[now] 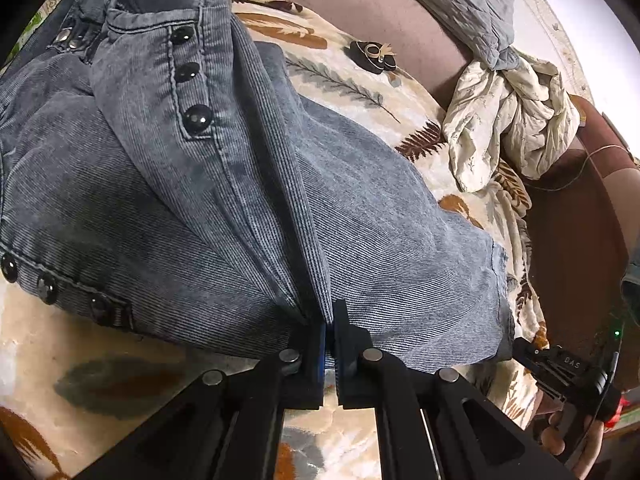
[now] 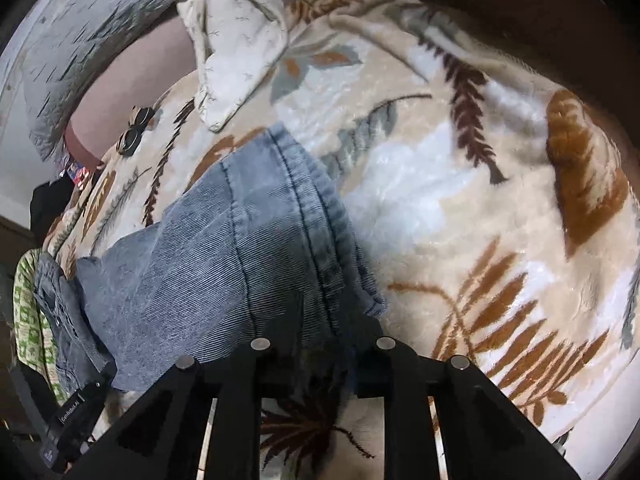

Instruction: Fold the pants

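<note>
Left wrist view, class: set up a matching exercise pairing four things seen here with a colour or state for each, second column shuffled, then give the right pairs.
Column one:
1. pants
2. blanket
3. crumpled cloth
4. left tool

Column two:
A. cream, bunched in a heap
B. shut on a pinch of fabric
C. grey-blue denim with dark snap buttons
D. beige with brown and grey leaf print

Pairs: 1-C, 2-D, 3-A, 4-B
</note>
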### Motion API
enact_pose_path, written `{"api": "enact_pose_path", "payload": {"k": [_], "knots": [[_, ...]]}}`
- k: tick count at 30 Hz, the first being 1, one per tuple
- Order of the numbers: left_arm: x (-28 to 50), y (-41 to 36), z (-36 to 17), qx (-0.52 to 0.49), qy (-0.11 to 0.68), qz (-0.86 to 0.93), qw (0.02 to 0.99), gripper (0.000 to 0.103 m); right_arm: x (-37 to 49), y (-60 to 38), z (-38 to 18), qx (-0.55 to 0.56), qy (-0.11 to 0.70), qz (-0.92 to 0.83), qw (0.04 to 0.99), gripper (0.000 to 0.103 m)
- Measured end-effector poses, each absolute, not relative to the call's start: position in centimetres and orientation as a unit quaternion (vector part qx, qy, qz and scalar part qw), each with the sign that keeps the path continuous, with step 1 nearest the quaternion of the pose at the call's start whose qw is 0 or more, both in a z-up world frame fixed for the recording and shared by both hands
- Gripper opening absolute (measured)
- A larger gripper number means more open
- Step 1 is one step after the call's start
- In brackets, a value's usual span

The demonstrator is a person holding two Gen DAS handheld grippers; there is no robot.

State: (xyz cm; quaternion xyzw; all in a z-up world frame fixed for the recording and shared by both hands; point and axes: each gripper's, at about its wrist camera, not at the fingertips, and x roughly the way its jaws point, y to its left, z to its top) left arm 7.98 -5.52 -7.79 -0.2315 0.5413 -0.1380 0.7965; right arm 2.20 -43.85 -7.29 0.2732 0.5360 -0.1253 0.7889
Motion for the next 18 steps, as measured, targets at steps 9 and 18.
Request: {"api": "enact_pose_path", "payload": {"k": [9,18], "knots": [[8.0,-5.7,-7.9,-0.227,0.542,-0.137,0.798,0.005,2.8,-43.4,-7.7,0.25,0.551,-0.137,0.784,0.016],[7.0,-5.7,-6.2,-0.224,0.523,-0.152,0.808,0.003,1.5,-41.8,-4.5,0.181,0.505,-0.172,0.826,0.015]]}}
